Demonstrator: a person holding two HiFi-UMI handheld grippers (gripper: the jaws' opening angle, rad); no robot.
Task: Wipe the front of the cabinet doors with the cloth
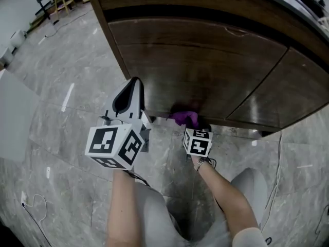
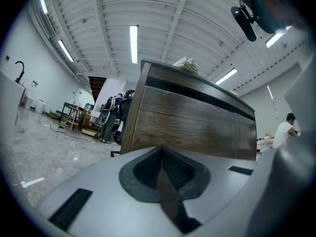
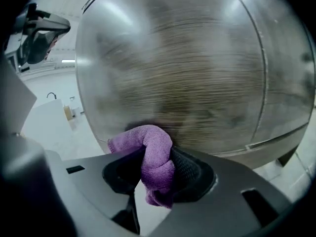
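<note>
Right gripper [image 3: 159, 174] clamps purple cloth [image 3: 157, 144] against cabinet door [image 3: 187, 73] | left gripper [image 2: 162, 171] closed, empty

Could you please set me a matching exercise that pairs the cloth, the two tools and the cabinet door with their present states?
Things:
1. purple microfibre cloth
2. left tool
3. right tool
4. dark brown wooden cabinet door

States:
A. jaws together, nothing between them
B. closed, with streaked grain
C. bunched up, low in front of the door
D. jaws clamped on fabric

Pairs: 1-C; 2-A; 3-D; 4-B.
</note>
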